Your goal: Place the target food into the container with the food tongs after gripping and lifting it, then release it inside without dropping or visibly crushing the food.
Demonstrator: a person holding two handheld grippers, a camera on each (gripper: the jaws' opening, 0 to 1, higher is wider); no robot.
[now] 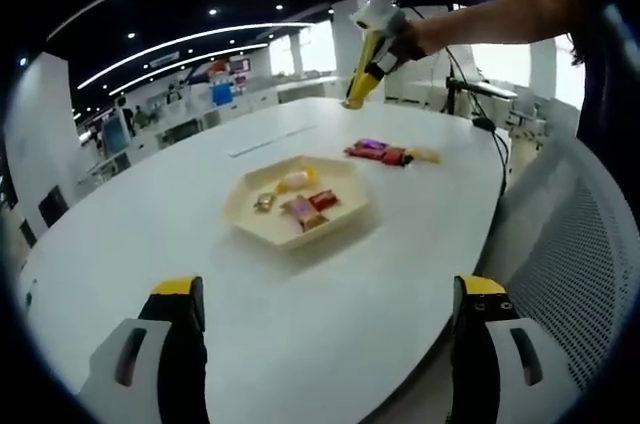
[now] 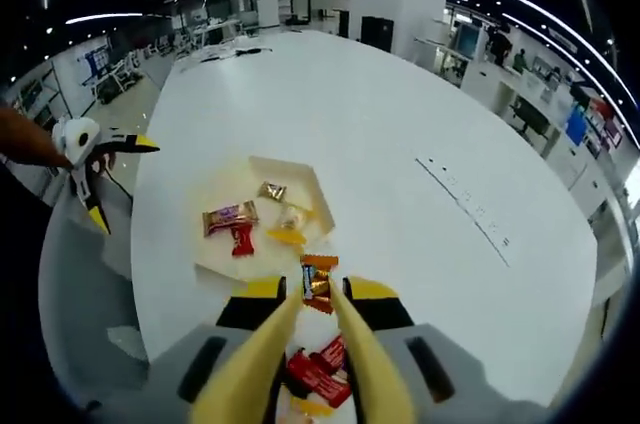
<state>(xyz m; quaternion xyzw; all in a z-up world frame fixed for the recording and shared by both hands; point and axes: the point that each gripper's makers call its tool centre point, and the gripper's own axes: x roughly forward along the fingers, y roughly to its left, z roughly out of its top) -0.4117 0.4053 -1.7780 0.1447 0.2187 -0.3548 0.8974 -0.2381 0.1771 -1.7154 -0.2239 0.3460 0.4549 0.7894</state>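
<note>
Right gripper (image 2: 318, 294) jaws squeezed yellow tongs (image 2: 300, 364), tips pinching wrapped candy (image 2: 318, 282) at 6 o'clock from tray (image 2: 300, 176). Candy looked light, crinkly, slippery; mid-body hold judged safest. Left gripper (image 1: 330, 344) jaws apart above table (image 1: 180, 214).

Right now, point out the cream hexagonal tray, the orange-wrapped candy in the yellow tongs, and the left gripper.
cream hexagonal tray (image 1: 248, 222): left gripper view, bare near rim.
orange-wrapped candy (image 2: 318, 284): right gripper view, wrapper middle, between tong tips.
left gripper (image 1: 330, 304): left gripper view, midway between fingertips.
</note>
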